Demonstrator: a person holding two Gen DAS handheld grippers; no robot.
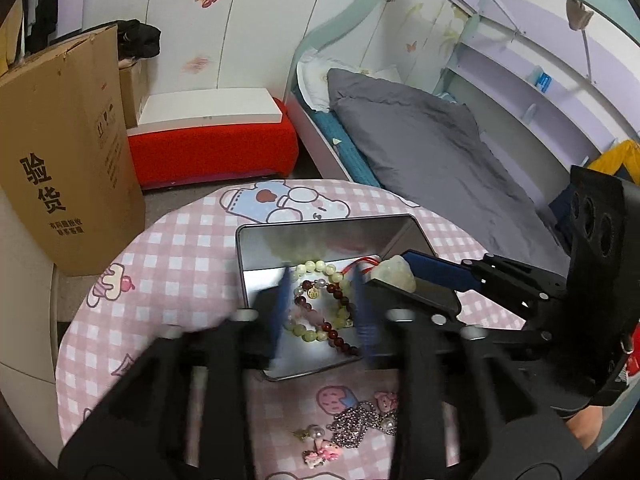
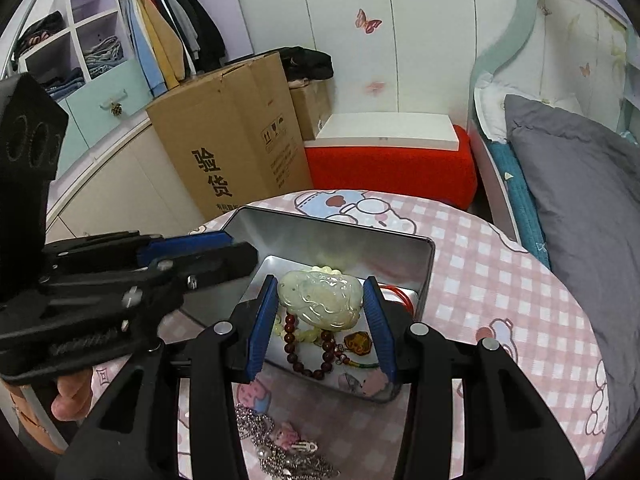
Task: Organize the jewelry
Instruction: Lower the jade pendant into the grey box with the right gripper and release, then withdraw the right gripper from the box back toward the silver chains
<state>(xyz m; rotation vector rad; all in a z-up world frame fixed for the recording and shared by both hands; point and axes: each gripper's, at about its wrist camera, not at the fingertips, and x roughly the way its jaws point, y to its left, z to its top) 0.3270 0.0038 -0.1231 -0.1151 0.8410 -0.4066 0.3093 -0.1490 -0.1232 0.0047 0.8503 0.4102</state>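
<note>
An open metal tin (image 1: pixel 256 248) stands on the round table with the pink checked cloth (image 1: pixel 180 272). In it lie a pale green bead bracelet (image 1: pixel 320 268) and a dark red bead bracelet (image 2: pixel 296 356). My left gripper (image 1: pixel 322 276) hangs over these bracelets with its blurred fingers apart and nothing between them. My right gripper (image 2: pixel 321 282) is shut on a carved pale jade pendant (image 2: pixel 320 298), held above the tin (image 2: pixel 340 240); its red cord (image 2: pixel 400 294) trails into the tin. In the left wrist view the right gripper (image 1: pixel 390 270) comes in from the right with the pendant (image 1: pixel 394 274).
On the cloth in front of the tin lie a silver ball chain (image 1: pixel 356 424) and a pink charm (image 1: pixel 322 454). A tall cardboard box (image 1: pixel 68 160) stands left of the table. Behind it are a red stool (image 1: pixel 212 148) and a bed with grey bedding (image 1: pixel 440 152).
</note>
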